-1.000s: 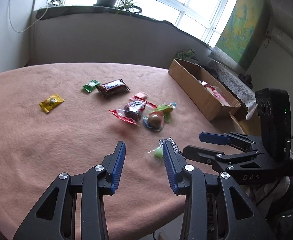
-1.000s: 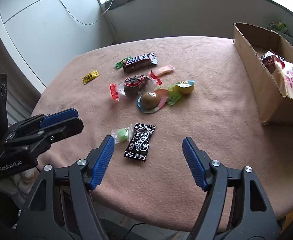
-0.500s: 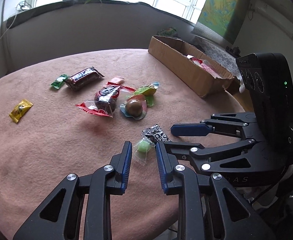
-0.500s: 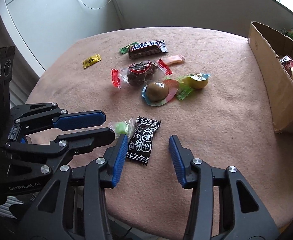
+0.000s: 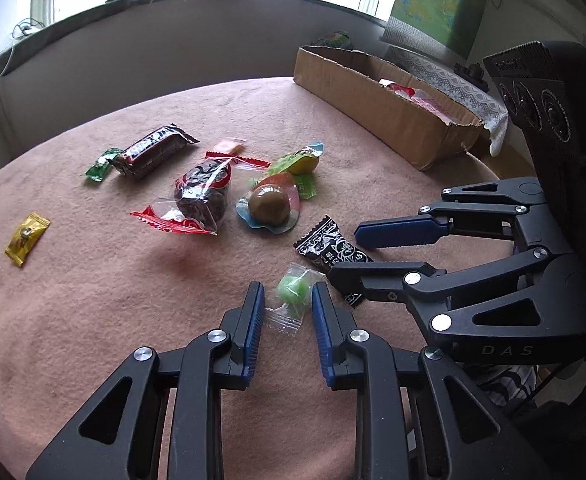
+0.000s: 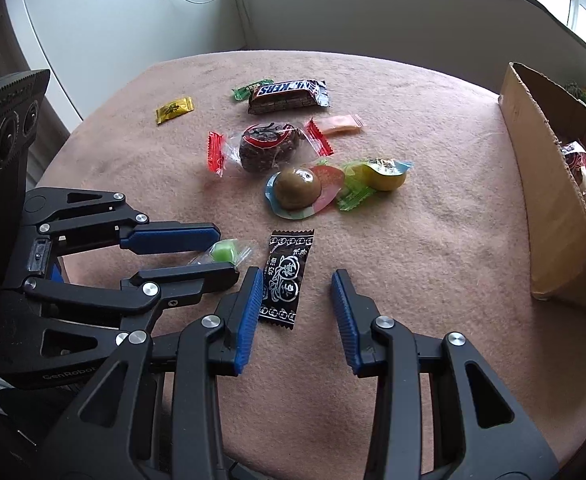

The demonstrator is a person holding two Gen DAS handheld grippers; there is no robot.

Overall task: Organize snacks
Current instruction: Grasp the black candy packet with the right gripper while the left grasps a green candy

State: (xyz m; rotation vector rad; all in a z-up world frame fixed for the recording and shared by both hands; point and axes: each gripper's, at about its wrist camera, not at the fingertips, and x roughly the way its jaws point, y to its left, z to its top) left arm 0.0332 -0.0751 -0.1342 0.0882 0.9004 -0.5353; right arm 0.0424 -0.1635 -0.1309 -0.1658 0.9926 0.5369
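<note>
Left wrist view: my left gripper [image 5: 287,306] sits low at centre, its jaws narrow after closing in, the green candy [image 5: 293,290] between the blue pads, no pad visibly pressing it. The cardboard box [image 5: 377,106] lies upper right.

Right wrist view: my right gripper [image 6: 297,300] has just been narrowing around the black sachet [image 6: 287,276]; its left pad touches the wrapper edge, the right stands apart. A Snickers bar [image 6: 289,94] lies at upper centre.

Ten wrapped snacks are lying loose on the surface [image 6: 433,120]: one Snickers bar [image 6: 289,94], two round jelly cups [image 6: 297,190], and seven small sweets and packets. One cardboard box [image 6: 533,168] is sitting alongside.
</note>
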